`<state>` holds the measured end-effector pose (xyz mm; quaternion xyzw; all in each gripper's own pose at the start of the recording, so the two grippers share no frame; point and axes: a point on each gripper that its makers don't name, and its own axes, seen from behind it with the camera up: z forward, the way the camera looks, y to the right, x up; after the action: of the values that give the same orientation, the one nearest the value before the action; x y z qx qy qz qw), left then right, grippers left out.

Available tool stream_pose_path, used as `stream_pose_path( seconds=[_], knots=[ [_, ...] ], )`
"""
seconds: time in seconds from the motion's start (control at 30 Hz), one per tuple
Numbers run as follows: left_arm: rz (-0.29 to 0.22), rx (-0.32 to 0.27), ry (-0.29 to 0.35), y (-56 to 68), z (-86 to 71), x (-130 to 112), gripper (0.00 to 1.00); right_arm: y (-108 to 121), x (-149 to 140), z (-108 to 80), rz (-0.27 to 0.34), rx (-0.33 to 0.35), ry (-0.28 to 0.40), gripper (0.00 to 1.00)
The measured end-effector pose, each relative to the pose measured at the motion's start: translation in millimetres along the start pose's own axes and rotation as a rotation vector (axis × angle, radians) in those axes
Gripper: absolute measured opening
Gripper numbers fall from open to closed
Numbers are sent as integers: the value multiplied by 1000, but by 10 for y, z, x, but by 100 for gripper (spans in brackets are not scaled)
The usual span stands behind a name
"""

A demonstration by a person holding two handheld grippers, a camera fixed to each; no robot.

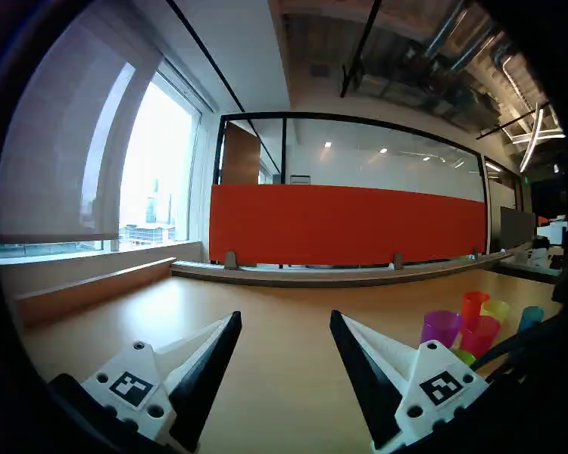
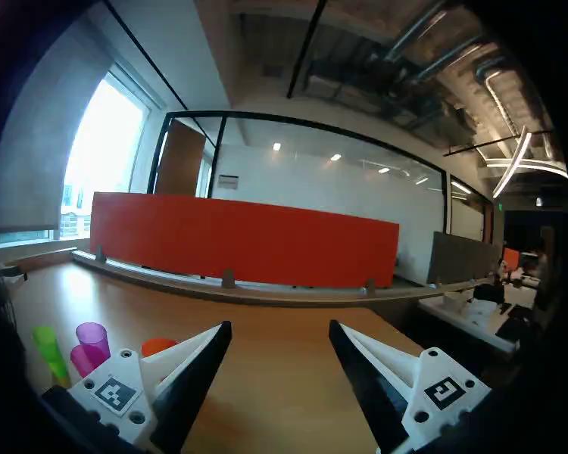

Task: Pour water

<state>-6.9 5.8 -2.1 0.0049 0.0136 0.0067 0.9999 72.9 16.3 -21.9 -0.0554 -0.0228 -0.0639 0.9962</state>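
Note:
My left gripper (image 1: 284, 321) stands open low over the wooden desk (image 1: 284, 363), nothing between its fingers. To its right stands a cluster of plastic cups: a purple cup (image 1: 440, 328), an orange cup (image 1: 474, 304), a yellow cup (image 1: 495, 309), a pink cup (image 1: 481, 334) and a teal cup (image 1: 530, 317). My right gripper (image 2: 280, 329) is open too, over the same desk (image 2: 284, 378). At its left stand a purple cup (image 2: 92, 337), a pink cup (image 2: 82, 359), an orange cup (image 2: 157, 346) and a tall green cup (image 2: 49, 351). I cannot see water in any cup.
A long orange divider panel (image 1: 344, 225) runs along the desk's far edge, with a glass wall behind it. Bright windows (image 1: 151, 181) line the left side. Black cables (image 1: 522, 344) lie near the cups. Another desk with clutter (image 2: 485, 310) stands to the right.

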Motion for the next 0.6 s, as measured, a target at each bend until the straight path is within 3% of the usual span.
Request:
stream_pose_path(
  seconds=[0.6],
  knots=[
    [28,-1,-28,11,9,-113,86,1,-1,-2,2,0,-1,100]
  ],
)
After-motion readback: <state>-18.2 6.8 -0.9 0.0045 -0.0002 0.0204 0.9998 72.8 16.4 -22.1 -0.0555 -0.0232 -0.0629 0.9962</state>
